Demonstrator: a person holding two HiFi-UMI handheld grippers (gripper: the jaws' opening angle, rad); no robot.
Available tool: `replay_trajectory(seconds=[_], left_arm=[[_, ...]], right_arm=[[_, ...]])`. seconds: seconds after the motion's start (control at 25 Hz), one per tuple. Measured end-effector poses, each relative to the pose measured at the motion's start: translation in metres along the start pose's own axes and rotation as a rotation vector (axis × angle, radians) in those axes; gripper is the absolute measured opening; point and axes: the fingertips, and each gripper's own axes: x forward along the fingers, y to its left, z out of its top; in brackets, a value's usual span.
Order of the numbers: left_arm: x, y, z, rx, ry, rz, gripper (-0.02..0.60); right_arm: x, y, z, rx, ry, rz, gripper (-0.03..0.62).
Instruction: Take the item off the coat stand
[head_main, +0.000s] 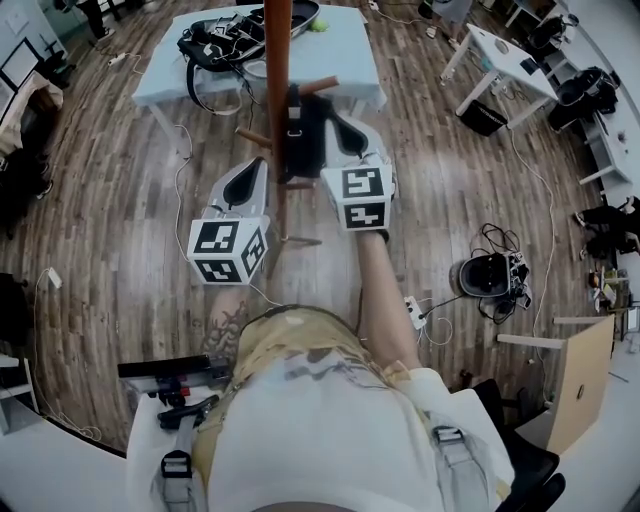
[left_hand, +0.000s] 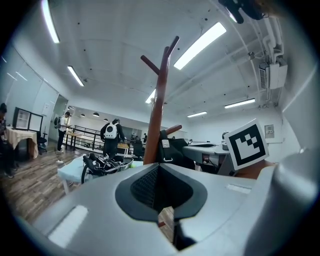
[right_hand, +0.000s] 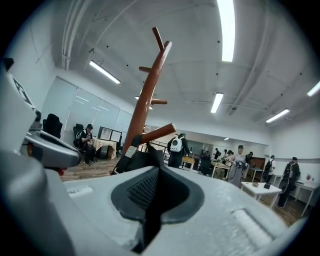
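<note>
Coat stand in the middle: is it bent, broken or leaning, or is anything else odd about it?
Nothing stands out. In the head view the coat stand looks straight and whole, with a black bag hanging on it. Its slant in the two gripper views is probably just the tilted, wide-angle cameras.
</note>
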Motion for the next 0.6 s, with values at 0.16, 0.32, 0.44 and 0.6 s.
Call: replay_trajectory(seconds=[0.16, 0.32, 0.44, 0.6], left_arm=[[0.001, -0.003, 0.004, 0.003, -0.008, 0.000, -0.008], [0.003, -0.005, 0.005, 0.003, -0.011, -0.006, -0.008], [0.005, -0.007, 0.005, 0.006, -0.009, -0.012, -0.008], [0.005, -0.009, 0.006, 0.008, -0.011, -0.021, -0.008]], right_arm=[[-0.009, -0.010, 0.010, 0.024, -0.047, -0.054, 0.006], [-0.021, -0.032, 0.024, 0.032, -0.105, -0.146, 0.005], [-0.033, -0.048, 0.032, 0.049, -0.136, -0.204, 0.005], [-0.048, -0.067, 0.036, 0.069, -0.171, -0.289, 0.005]])
